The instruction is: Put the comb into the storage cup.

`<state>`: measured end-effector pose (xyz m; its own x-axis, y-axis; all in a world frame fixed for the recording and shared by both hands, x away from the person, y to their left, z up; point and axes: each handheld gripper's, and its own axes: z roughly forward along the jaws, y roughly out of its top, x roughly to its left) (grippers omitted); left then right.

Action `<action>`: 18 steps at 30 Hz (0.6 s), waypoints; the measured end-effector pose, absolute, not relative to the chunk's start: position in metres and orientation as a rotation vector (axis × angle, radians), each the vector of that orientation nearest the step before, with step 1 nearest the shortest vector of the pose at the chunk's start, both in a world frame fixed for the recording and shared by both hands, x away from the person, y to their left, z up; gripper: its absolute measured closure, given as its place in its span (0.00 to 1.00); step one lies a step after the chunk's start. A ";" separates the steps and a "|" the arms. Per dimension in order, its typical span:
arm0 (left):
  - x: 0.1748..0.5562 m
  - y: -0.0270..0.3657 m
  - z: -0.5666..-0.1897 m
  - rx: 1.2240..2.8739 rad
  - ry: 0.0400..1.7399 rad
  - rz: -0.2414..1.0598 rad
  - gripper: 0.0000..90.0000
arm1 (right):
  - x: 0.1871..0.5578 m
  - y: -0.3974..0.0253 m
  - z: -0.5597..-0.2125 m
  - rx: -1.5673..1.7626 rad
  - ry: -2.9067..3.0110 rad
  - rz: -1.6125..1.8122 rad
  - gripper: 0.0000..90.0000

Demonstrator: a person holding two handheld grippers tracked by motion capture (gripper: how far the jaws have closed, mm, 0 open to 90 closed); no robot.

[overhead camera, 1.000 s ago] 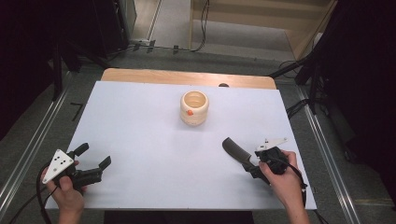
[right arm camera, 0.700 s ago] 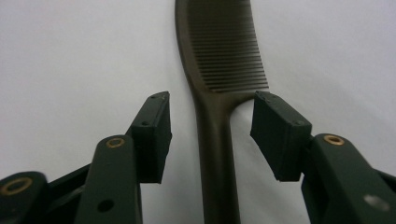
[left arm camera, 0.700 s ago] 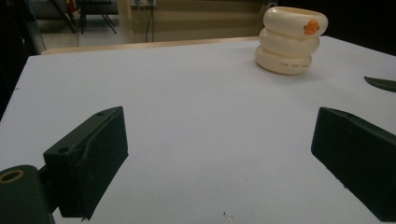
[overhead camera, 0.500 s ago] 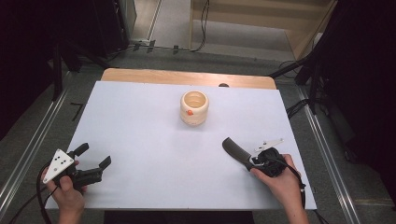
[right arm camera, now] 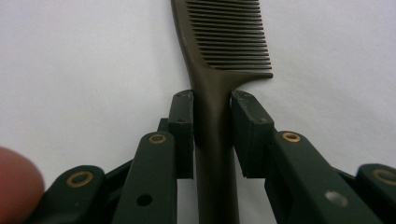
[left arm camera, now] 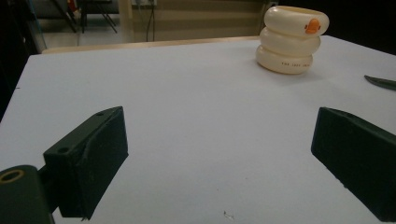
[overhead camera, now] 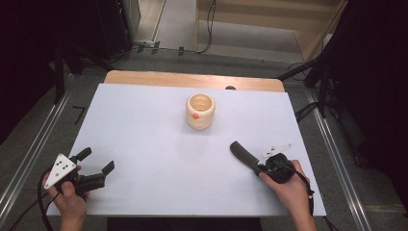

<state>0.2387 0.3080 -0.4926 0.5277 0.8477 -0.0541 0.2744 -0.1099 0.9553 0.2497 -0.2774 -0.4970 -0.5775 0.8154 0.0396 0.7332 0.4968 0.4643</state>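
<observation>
Near the table's (overhead camera: 144, 120) front right corner, the right gripper (right arm camera: 212, 100) clamps the comb (right arm camera: 219, 56) by its handle, probably for carrying to the cream holder (overhead camera: 200, 111) by the far edge, while the left gripper (overhead camera: 98, 161) waits wide open and empty near the front left corner.

Left hand (overhead camera: 70, 195) at the desk's near left corner, gripping the left tongs (overhead camera: 98, 161) from behind; forearm enters from the bottom edge. Left tongs point right and away, jaws spread wide, nothing between them, grey plate on top tilted left.

Right hand (overhead camera: 288, 185) at the near right, wrapped round the right tongs (overhead camera: 257, 168). These point left and away, low to the desk, jaws pressed in on a comb (right arm camera: 219, 60) handle. A fingertip (right arm camera: 16, 182) shows in the right gripper view.
</observation>
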 end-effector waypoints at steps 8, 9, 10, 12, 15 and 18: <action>0.240 0.307 -0.492 1.672 0.970 0.631 0.04 | 0.247 -0.282 -0.497 1.305 2.541 0.745 0.78; 0.241 0.307 -0.492 1.672 0.968 0.629 0.04 | 0.247 -0.283 -0.496 1.305 2.544 0.755 0.78; 0.241 0.307 -0.491 1.671 0.970 0.628 0.04 | 0.247 -0.283 -0.496 1.305 2.544 0.755 0.78; 0.241 0.307 -0.491 1.669 0.979 0.622 0.04 | 0.247 -0.284 -0.496 1.301 2.537 0.775 0.78; 0.242 0.308 -0.490 1.667 0.986 0.615 0.04 | 0.246 -0.286 -0.495 1.287 2.530 0.788 0.78; 0.242 0.308 -0.488 1.670 0.989 0.616 0.04 | 0.246 -0.286 -0.494 1.292 2.521 0.810 0.78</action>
<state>0.2418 0.3081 -0.4884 0.5255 0.8475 -0.0747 0.3072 -0.1070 0.9456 0.2457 -0.2860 -0.4936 -0.6001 0.7966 0.0724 0.6896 0.4694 0.5515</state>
